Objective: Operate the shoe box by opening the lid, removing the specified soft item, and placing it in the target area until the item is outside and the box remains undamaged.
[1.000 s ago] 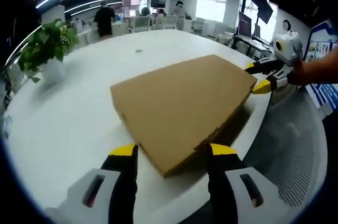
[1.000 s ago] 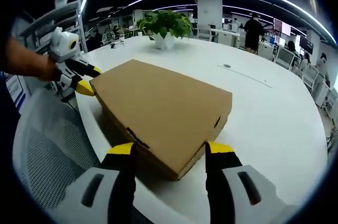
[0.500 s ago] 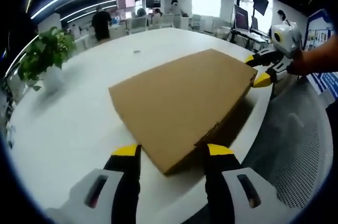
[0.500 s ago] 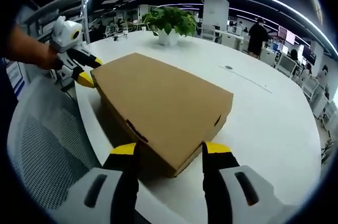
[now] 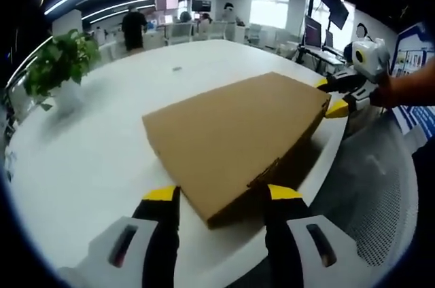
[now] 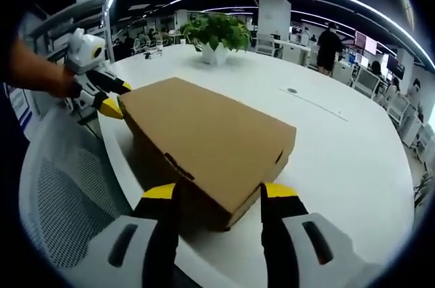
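Brown cardboard shoe box (image 5: 234,140) lying flat on white round surface (image 5: 88,159), lid shut, near the edge by a mesh chair (image 6: 64,200). Left gripper (image 5: 221,194) fingers spread wide, straddling one near corner of the box — not clamped. Right gripper (image 6: 219,191) fingers likewise wide, straddling the opposite corner; seen at far corner in left gripper view. Potted plant (image 6: 216,32) farther back on surface, well apart from box.
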A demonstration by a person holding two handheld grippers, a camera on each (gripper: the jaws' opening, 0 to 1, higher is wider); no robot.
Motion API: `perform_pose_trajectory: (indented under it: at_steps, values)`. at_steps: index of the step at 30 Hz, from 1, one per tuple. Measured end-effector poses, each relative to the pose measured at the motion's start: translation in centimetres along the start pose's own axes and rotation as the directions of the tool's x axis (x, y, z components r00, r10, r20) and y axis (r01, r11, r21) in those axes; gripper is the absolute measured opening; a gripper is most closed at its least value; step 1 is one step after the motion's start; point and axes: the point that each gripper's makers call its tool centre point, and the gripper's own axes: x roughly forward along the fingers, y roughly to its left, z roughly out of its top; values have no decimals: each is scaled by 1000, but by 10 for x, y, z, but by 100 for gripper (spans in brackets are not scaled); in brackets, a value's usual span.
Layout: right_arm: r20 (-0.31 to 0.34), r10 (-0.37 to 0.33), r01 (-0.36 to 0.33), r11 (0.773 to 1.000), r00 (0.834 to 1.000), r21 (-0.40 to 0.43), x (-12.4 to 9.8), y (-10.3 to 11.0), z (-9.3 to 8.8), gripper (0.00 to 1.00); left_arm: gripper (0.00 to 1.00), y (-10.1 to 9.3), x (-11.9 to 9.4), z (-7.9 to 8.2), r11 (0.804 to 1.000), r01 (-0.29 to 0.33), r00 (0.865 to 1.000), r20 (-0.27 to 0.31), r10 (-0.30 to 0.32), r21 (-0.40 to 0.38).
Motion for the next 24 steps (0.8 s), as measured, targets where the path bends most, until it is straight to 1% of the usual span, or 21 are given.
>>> perform_pose_trajectory:
  at_steps: [2,7,10,12,15,18,20,24]
  values:
    - [7,4,-4,1000,1000,-5,-3,1,4,46,50,-1,-3,4,1000,2,1000,14,-2,-11]
    - [7,24,-24,999,1000,-29,-6,3,9,48,51,-2,-10,13,999,13,999,36,-12,-29]
    - [10,18,-17,999,1000,-45,-9,0,14,46,51,-3,-12,16,999,16,999,42,-15,-28]
    - [17,17,-17,999,1000,-41,-10,-1,17,46,51,-2,-14,21,999,16,998,53,-14,-28]
    - [30,5,-4,998,1000,-58,-12,-1,22,46,52,-1,-17,28,999,19,997,70,-17,-39]
    - [43,2,0,999,999,-53,-15,-3,28,45,52,1,-20,35,999,25,996,87,-21,-44]
    - [49,-2,4,999,999,-48,-16,-4,31,44,52,1,-22,42,999,24,995,98,-21,-28]
    - [75,-16,19,999,997,-39,-19,-9,39,42,52,4,-25,52,999,28,992,125,-23,-42]
